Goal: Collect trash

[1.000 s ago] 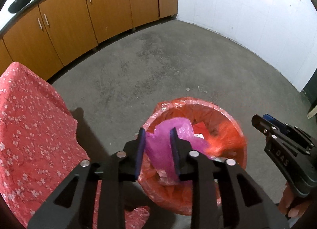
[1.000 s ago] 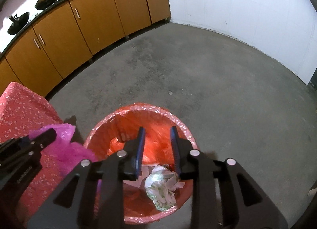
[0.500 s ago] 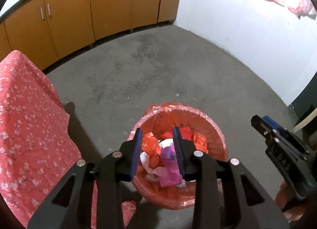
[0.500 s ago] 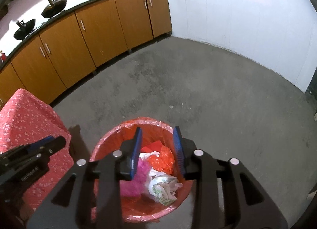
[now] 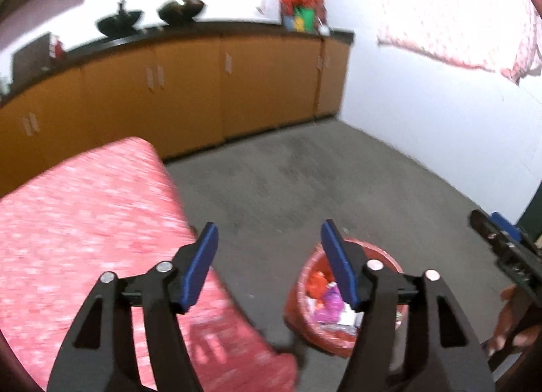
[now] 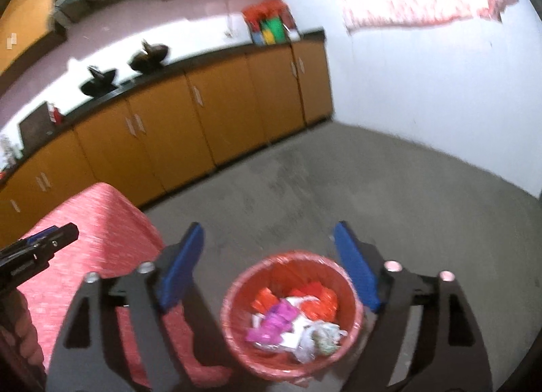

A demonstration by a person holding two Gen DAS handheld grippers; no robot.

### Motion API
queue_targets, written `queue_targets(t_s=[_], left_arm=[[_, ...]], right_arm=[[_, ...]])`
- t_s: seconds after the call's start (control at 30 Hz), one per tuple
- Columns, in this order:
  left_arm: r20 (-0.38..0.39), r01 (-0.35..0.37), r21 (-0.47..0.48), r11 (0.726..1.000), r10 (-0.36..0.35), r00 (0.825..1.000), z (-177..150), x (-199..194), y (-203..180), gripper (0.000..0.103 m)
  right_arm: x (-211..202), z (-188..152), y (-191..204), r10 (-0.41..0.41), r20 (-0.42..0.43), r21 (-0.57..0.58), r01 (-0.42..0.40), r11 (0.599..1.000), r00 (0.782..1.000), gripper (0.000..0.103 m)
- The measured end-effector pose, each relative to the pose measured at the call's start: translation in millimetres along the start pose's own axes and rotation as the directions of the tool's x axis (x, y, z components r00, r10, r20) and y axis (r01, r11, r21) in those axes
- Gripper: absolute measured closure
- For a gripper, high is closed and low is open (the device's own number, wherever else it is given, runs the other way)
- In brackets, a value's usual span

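Observation:
A red bin (image 6: 233, 327) lined with a red bag stands on the grey floor. It holds a pink bag (image 6: 271, 322), white crumpled paper (image 6: 318, 334) and orange wrappers. In the left wrist view the bin (image 5: 298, 307) is low right, partly behind a finger. My left gripper (image 5: 269, 243) is open and empty, raised beside the bin. My right gripper (image 6: 269, 244) is open and empty, high above the bin. Each gripper shows at the edge of the other's view.
A table under a red flowered cloth (image 5: 78, 222) stands left of the bin, also seen in the right wrist view (image 6: 91, 232). Orange cabinets (image 6: 203, 110) with a dark counter line the back wall. A white wall (image 6: 440, 104) is to the right.
Both grippers have opened wide and risen away from the bin, tilting up towards the cabinets. The pink bag, held by the left gripper a second ago, now lies in the bin.

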State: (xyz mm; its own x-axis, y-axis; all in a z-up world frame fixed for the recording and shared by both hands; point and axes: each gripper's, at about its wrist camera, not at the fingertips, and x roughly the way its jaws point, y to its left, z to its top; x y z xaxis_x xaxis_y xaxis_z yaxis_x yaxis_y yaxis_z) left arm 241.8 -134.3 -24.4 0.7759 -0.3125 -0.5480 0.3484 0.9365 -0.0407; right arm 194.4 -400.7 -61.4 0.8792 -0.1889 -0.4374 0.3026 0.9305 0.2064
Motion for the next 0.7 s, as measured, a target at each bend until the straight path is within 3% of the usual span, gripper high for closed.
queue_targets(t_s=[0.07,0.13,0.3,0.5,0.7], left_arm=[[0.039,-0.026,-0.008,1.000,0.027,0.999,-1,-27,11,0.030],[0.083,-0.052,-0.012,0.999,0.053,0.995,-6,-60,21,0.018],[0.153,-0.128,-0.070,0.989,0.137,0.979,-23,-131,44,0.003],[0.170,-0.205,-0.145,0.968,0.229,0.959,-55,-185,64,0.002],[0.199,-0.290,-0.127,0.949,0.311,0.929,-84,-220,63,0.002]], right_arm=[[-25,6,13,0.025,0.037,-0.013,-0.025,1.000,0.999,0.009],[-54,10,28,0.049,0.077,-0.026,-0.047,0.999,0.996,0.005],[-123,6,68,0.083,0.150,-0.086,-0.071,0.994,0.985,0.004],[-178,-14,100,0.089,0.150,-0.145,-0.067,0.987,0.985,0.004],[-221,-37,113,0.079,0.188,-0.167,-0.048,0.985,0.979,0.004]])
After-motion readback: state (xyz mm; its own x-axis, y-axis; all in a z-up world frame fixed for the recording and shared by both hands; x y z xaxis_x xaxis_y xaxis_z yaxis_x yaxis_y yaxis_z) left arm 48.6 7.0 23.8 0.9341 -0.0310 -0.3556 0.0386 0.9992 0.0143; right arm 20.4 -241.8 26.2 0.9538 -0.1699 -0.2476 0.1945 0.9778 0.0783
